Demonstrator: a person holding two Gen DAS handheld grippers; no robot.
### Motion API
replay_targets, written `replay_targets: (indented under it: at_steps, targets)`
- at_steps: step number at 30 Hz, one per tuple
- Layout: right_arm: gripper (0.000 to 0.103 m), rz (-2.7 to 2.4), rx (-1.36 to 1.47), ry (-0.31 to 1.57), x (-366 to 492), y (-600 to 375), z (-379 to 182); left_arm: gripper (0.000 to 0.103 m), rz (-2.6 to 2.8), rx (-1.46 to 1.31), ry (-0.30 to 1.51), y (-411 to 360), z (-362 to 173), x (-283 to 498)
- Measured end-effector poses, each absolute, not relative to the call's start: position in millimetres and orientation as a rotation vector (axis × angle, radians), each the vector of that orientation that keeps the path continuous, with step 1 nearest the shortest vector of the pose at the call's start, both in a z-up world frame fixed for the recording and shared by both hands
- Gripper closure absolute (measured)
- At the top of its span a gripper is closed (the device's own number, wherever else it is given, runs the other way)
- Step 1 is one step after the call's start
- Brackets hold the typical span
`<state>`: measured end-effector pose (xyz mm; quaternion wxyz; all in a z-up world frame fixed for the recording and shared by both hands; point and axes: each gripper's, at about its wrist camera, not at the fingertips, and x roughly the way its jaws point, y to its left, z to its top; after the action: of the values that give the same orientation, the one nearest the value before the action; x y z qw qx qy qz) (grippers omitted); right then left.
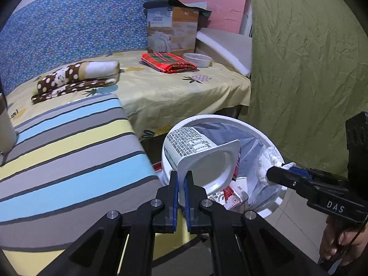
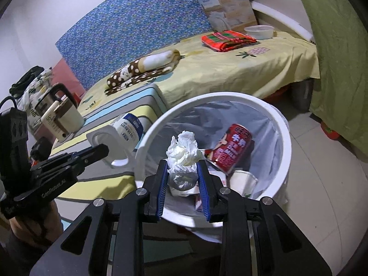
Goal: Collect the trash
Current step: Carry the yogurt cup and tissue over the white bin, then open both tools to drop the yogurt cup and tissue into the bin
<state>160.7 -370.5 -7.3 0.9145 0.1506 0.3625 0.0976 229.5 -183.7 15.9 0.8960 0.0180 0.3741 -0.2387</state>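
Observation:
My left gripper (image 1: 181,176) is shut on the rim of an empty white plastic cup (image 1: 202,151) with printed text, held tilted over the near edge of a white trash bin (image 1: 273,146). In the right wrist view that cup (image 2: 119,135) hangs just left of the bin (image 2: 283,142), pinched by the left gripper (image 2: 104,149). My right gripper (image 2: 181,168) is shut on a crumpled white tissue (image 2: 182,154) above the bin's opening; it reaches in from the right (image 1: 273,172) in the left wrist view. Inside the lined bin lie a red can (image 2: 232,149) and paper scraps.
A striped table (image 1: 69,142) stands left of the bin, with a cream kettle (image 2: 59,112) on it. Behind is a bed (image 1: 172,87) with folded cloths, a bowl and a cardboard box. A green cloth (image 1: 310,69) hangs at the right. A hand (image 1: 342,241) holds the right gripper.

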Motion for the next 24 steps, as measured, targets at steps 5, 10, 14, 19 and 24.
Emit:
replay_targets:
  at_steps: [5, 10, 14, 19, 24]
  targets:
    - [0.074, 0.177, 0.327, 0.765, 165, -380, -14, 0.098, -0.512, 0.05, 0.793, -198, 8, 242]
    - [0.07, 0.162, 0.322, 0.779, 168, -384, -16, 0.098, -0.535, 0.03, 0.799, -205, 4, 250]
    - [0.062, 0.141, 0.313, 0.771, 167, -386, -15, 0.087, -0.552, 0.008, 0.787, -203, 5, 252]
    - [0.059, 0.135, 0.307, 0.763, 165, -387, -12, 0.077, -0.549, -0.023, 0.772, -194, 8, 248]
    - [0.059, 0.147, 0.279, 0.745, 158, -379, -4, 0.077, -0.526, -0.032, 0.754, -184, 15, 235]
